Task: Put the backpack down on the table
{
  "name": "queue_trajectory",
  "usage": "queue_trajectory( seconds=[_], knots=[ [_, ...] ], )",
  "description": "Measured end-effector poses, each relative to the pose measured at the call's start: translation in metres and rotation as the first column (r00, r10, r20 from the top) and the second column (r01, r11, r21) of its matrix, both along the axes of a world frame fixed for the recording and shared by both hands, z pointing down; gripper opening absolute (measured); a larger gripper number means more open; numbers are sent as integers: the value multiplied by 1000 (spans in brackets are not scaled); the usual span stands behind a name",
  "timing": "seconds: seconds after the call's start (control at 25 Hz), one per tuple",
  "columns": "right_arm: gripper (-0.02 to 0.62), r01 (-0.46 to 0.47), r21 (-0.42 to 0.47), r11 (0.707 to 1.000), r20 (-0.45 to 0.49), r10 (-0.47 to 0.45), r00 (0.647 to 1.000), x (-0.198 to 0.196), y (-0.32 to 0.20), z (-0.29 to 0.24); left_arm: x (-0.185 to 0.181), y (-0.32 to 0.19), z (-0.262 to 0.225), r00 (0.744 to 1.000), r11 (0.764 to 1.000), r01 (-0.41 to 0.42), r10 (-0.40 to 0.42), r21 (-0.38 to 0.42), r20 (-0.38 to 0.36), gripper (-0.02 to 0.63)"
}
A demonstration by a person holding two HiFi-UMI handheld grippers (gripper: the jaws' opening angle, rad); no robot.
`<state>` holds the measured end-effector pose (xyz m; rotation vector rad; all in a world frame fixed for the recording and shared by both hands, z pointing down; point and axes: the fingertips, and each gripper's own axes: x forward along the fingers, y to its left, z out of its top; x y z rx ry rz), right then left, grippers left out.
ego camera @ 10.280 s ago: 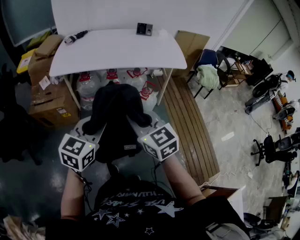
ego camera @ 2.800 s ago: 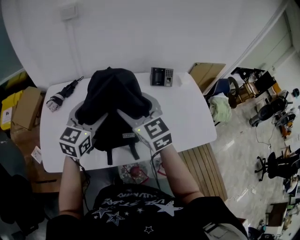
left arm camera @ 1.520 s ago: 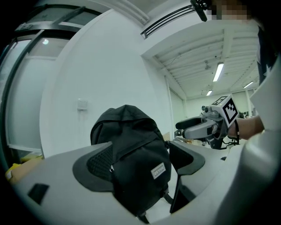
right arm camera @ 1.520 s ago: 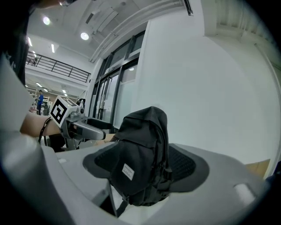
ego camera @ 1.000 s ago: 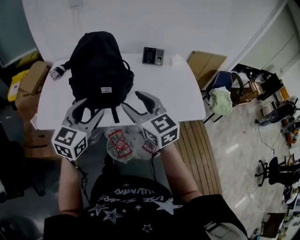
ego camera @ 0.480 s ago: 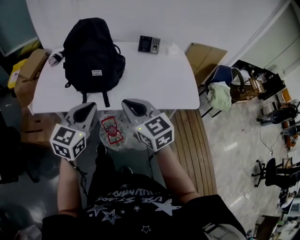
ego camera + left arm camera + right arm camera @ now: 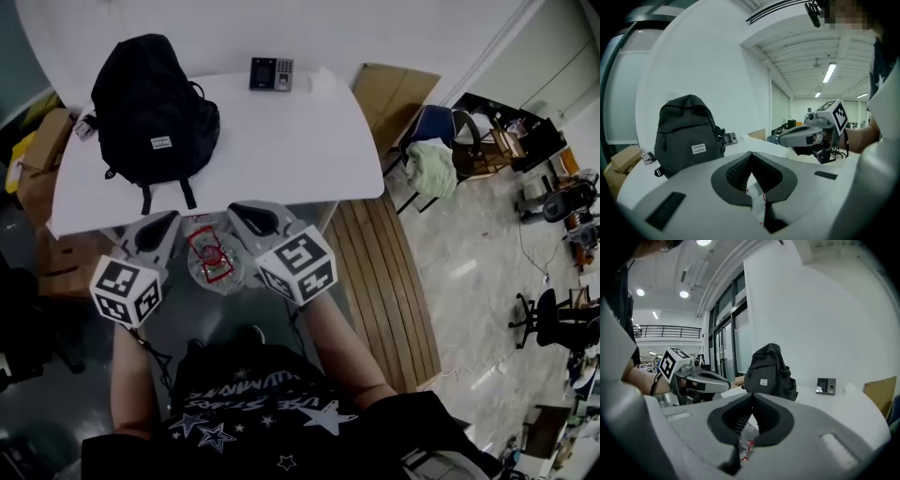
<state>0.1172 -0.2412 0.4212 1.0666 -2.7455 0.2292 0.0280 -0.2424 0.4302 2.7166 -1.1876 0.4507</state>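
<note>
The black backpack (image 7: 150, 108) stands upright on the left part of the white table (image 7: 291, 141), with nothing gripping it. My left gripper (image 7: 157, 228) and right gripper (image 7: 246, 217) hang side by side just off the table's near edge, both shut with nothing between the pads. In the left gripper view the shut jaws point at the backpack (image 7: 689, 133), and the right gripper (image 7: 806, 136) shows on the right. The right gripper view has the backpack (image 7: 768, 371) ahead beyond the shut jaws, with the left gripper (image 7: 705, 380) on the left.
A keypad device (image 7: 269, 73) lies at the table's far edge, and a small black item (image 7: 84, 127) sits behind the backpack. Water bottles (image 7: 211, 262) stand under the table. Cardboard boxes (image 7: 37, 155) are on the left, and a chair (image 7: 427, 122) is on the right.
Both grippers let go of the backpack once it stood on the table, drew back over the near edge towards me, and went from open to shut.
</note>
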Motion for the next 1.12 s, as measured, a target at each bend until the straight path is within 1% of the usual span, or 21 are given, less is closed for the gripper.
queue_trajectory(
  seconds=[0.08, 0.2, 0.48, 0.76, 1.12],
  knots=[
    [0, -2, -12, 1000, -2, 2, 1000, 2, -2, 5, 3, 0, 4, 1000, 1000, -8, 8, -7, -8, 8],
    [0, 1, -32, 999, -16, -1, 1000, -4, -2, 14, -2, 4, 11, 1000, 1000, -4, 3, -24, -24, 8],
    [0, -3, -43, 999, -36, 2, 999, -35, 21, 17, -38, 38, 21, 999, 999, 7, -9, -41, -46, 8],
    [0, -21, -32, 999, -56, 19, 998, -64, 67, 8, -69, 88, 23, 999, 998, -16, 14, -54, -47, 8],
    [0, -53, 9, 999, -69, 54, 996, -97, 107, -8, -91, 126, 12, 996, 998, -65, 63, -22, -68, 8]
  ],
)
